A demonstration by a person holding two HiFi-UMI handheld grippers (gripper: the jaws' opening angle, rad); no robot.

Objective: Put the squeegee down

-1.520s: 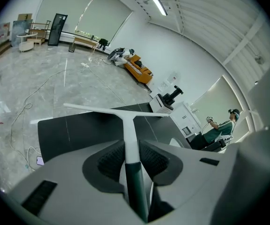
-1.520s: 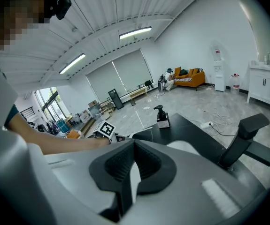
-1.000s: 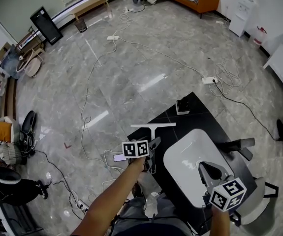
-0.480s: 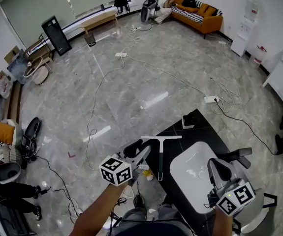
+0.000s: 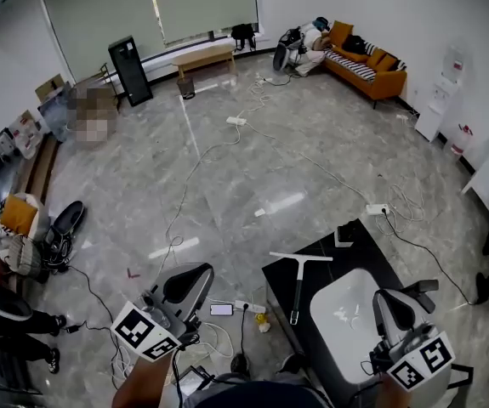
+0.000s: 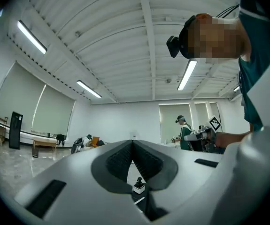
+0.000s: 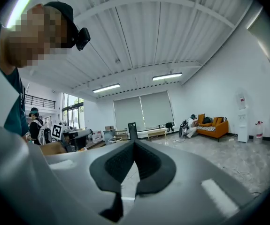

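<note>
The squeegee (image 5: 298, 280) lies flat on the black table (image 5: 278, 272), its white blade toward the far side and its handle pointing at me. Nothing touches it. My left gripper (image 5: 189, 279) is well to the left of the table, raised over the floor, jaws shut and empty. In the left gripper view its gripper (image 6: 133, 142) points level across the room with the pads pressed together. My right gripper (image 5: 390, 303) hovers over the white basin (image 5: 339, 317), and in the right gripper view the gripper (image 7: 135, 144) is shut on nothing.
A small box (image 5: 344, 235) stands at the table's far corner. Cables and power strips (image 5: 236, 121) trail over the marble floor, and a phone (image 5: 221, 309) lies near the table. An orange sofa (image 5: 365, 65) and a bench (image 5: 203, 56) stand along the far walls.
My left gripper has drawn away from the squeegee handle, up and to the left, and its jaws have shut. The right gripper has risen. The squeegee stays lying on the table.
</note>
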